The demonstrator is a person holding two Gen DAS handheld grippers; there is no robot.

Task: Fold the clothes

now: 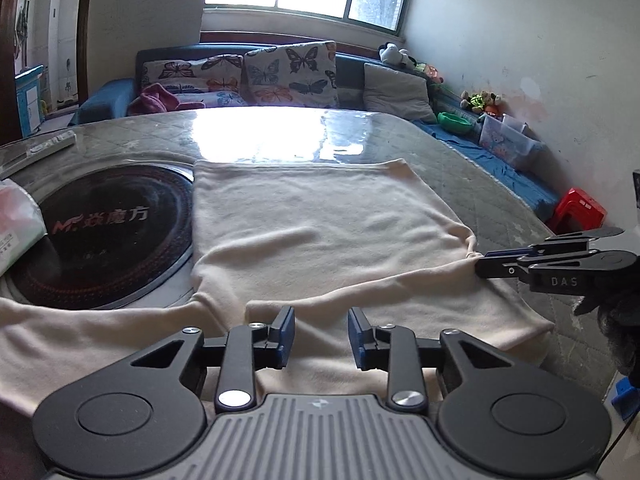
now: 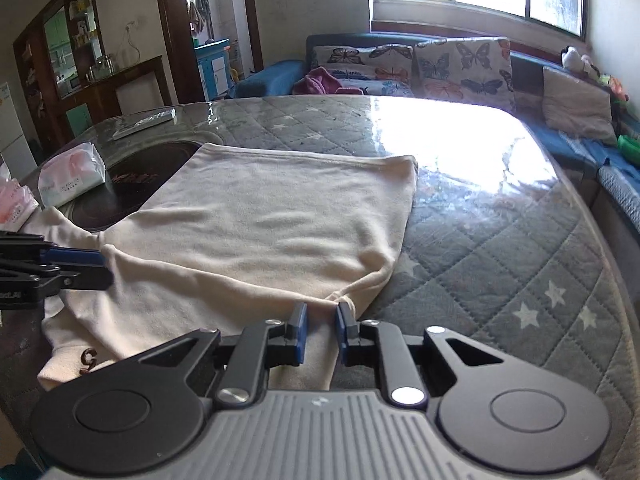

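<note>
A cream garment (image 1: 320, 232) lies spread on the quilted table, seen also in the right wrist view (image 2: 260, 232). My left gripper (image 1: 321, 338) hovers over its near fold, jaws apart with nothing between them; it shows at the left edge of the right wrist view (image 2: 106, 266). My right gripper (image 2: 320, 326) is shut on a bunched corner of the cream garment at its right edge; it shows in the left wrist view (image 1: 480, 266), pinching the cloth's right corner.
A black round cooktop (image 1: 108, 236) is set in the table under the garment's left side. Tissue packs (image 2: 72, 178) and a remote (image 2: 146, 122) lie far left. A sofa with butterfly cushions (image 1: 288, 74) stands behind. The quilted table cover (image 2: 500, 248) extends right.
</note>
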